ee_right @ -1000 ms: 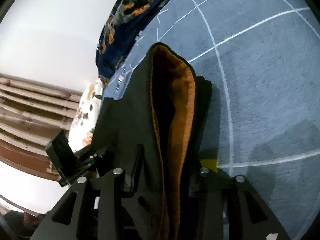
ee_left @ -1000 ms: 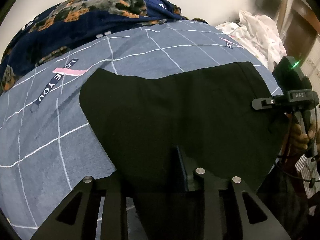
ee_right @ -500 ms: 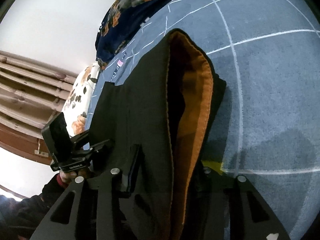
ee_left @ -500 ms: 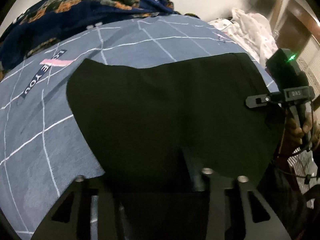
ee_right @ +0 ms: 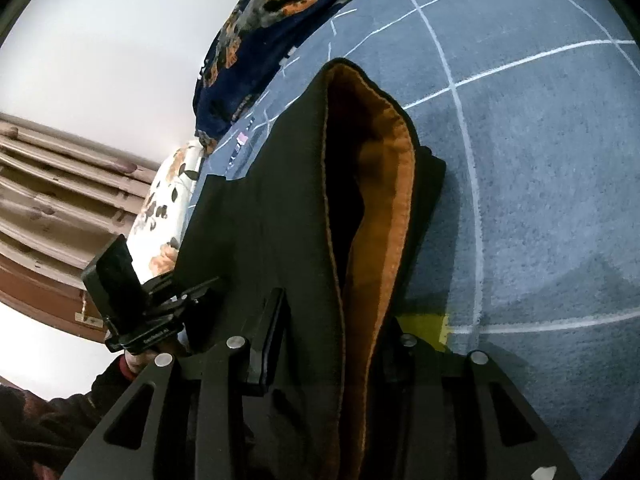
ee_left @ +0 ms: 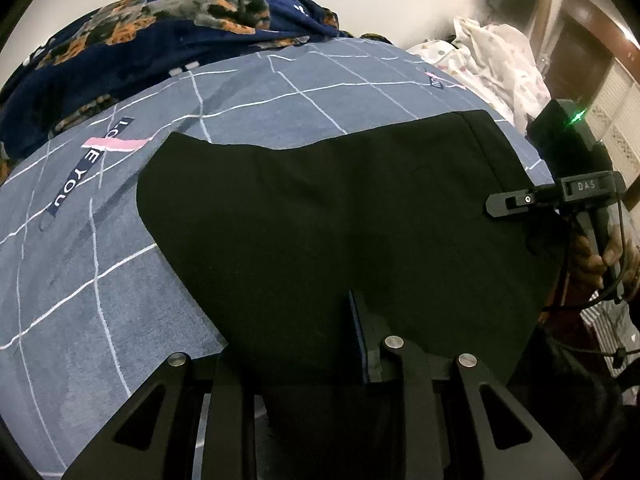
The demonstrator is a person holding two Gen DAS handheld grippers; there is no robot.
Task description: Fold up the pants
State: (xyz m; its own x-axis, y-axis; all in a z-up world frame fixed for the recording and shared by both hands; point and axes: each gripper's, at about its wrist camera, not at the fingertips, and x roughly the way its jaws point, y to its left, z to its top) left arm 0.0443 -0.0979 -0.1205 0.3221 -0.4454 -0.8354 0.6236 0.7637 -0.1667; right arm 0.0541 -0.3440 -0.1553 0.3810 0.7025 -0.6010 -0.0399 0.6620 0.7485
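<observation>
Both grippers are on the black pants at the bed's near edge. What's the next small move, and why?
Probably lift both ends together and carry them toward the far edge. The left gripper and the right gripper each have the pants between their jaws, the left's having just closed further, and the cloth lies flat on the blue sheet with the orange lining gaping open.

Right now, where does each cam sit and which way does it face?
Left wrist: on the left tool, angled down across the black pants on the grid bedsheet; right tool and hand at right.
Right wrist: on the right tool, facing along the pants' orange-lined waistband; left tool at left.
Shared: pants, bedsheet, floral blanket.
</observation>
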